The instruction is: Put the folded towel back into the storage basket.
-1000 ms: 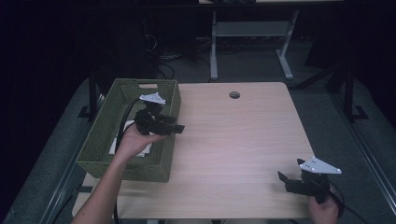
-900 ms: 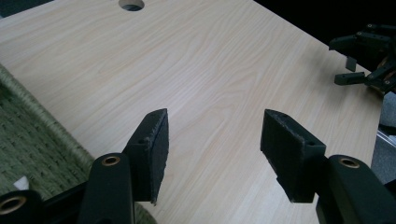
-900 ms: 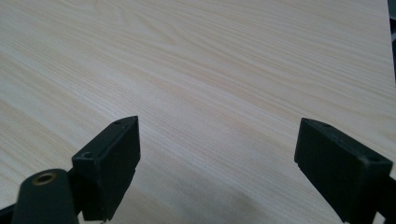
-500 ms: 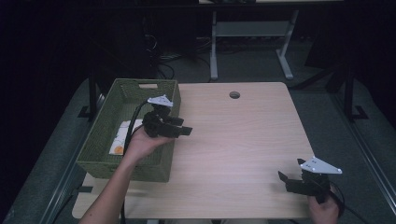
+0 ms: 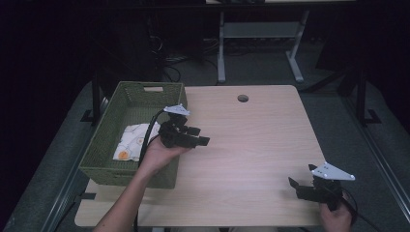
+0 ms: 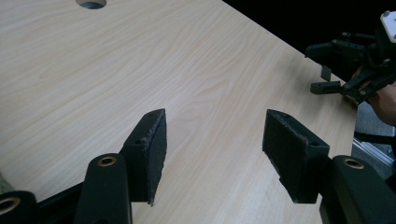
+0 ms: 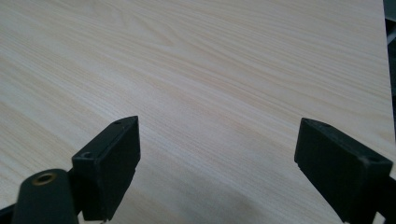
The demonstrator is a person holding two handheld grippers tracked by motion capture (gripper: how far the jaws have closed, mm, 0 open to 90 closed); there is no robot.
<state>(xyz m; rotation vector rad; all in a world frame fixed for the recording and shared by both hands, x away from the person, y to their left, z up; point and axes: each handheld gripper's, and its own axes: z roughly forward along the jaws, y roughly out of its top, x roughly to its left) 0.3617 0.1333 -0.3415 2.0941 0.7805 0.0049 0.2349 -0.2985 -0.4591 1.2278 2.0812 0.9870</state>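
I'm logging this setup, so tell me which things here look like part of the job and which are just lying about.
Likely part of the job:
green basket
patterned cloth lying in it
left tool, open, empty
right tool, open, empty

Just there:
wooden table
its cable hole
desk frame behind

A green woven basket (image 5: 104, 154) holding a patterned white cloth (image 5: 129, 145) sits at the wooden table's (image 5: 261, 145) left edge.

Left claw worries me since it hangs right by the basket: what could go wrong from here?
The left claw, open and empty, sits beside the green basket; its cable crosses the rim and might snag. The cloth lies low inside, so reaching it may bump the wall.
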